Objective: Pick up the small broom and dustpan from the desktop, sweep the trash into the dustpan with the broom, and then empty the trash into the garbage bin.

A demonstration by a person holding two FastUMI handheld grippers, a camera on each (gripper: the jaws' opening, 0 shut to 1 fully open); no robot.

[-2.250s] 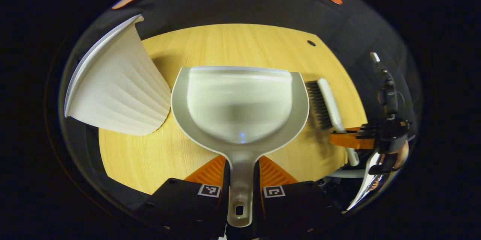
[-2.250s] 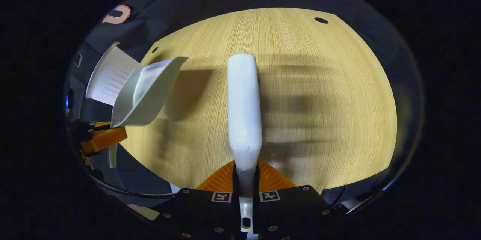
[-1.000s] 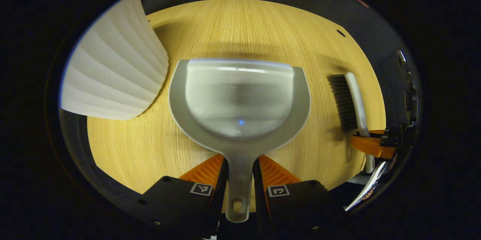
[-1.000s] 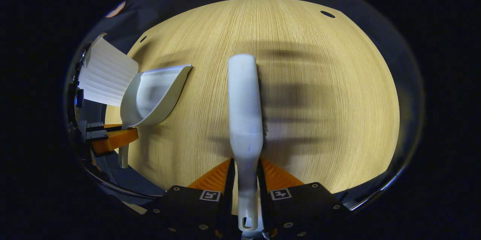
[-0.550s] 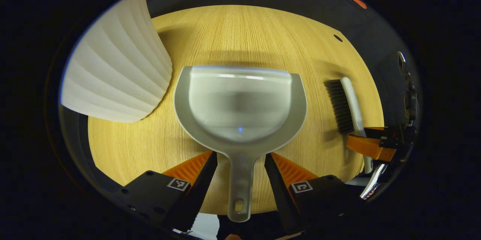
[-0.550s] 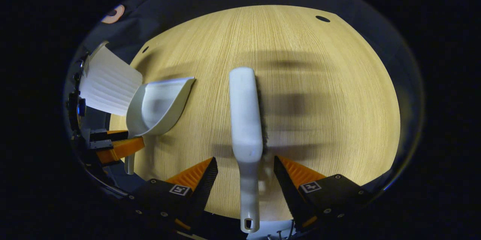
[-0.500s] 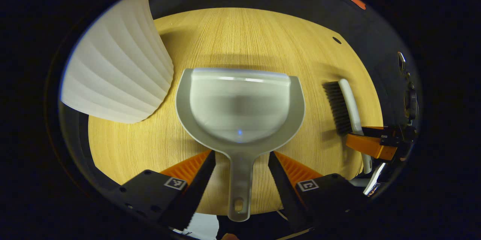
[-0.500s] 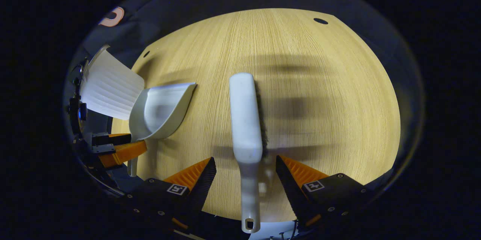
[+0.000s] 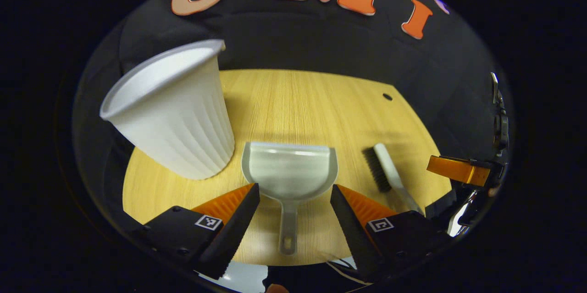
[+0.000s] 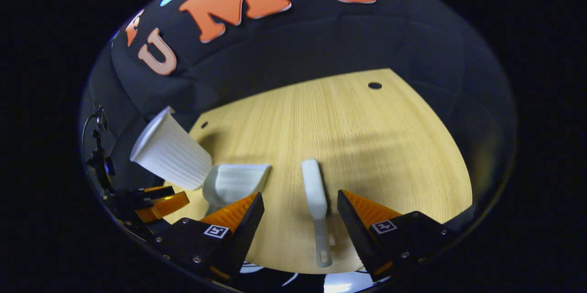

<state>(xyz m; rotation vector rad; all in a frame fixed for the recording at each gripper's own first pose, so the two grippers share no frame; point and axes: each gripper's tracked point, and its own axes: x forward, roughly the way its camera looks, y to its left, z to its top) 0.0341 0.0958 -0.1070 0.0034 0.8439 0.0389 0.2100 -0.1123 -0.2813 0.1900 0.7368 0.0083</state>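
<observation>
The grey dustpan (image 9: 290,171) lies flat on the wooden desktop (image 9: 298,100), its handle pointing back between the spread fingers of my left gripper (image 9: 294,187), which is open and holds nothing. The white broom (image 10: 314,190) lies on the desktop (image 10: 367,146) with its bristles to the right. Its handle runs back between the fingers of my right gripper (image 10: 300,194), open and clear of it. In the left gripper view the broom (image 9: 385,171) rests to the right of the dustpan. The dustpan (image 10: 236,180) sits left of the broom in the right gripper view.
A white ribbed garbage bin (image 9: 174,118) stands upright just left of the dustpan, close to the table's left edge. The bin (image 10: 169,153) stands beside the other gripper (image 10: 160,206). Small round holes (image 9: 387,96) mark the far desktop.
Both grippers have opened and let go: the dustpan and the broom now lie on the desktop. Both grippers have since drawn back and up, so everything looks smaller and farther.
</observation>
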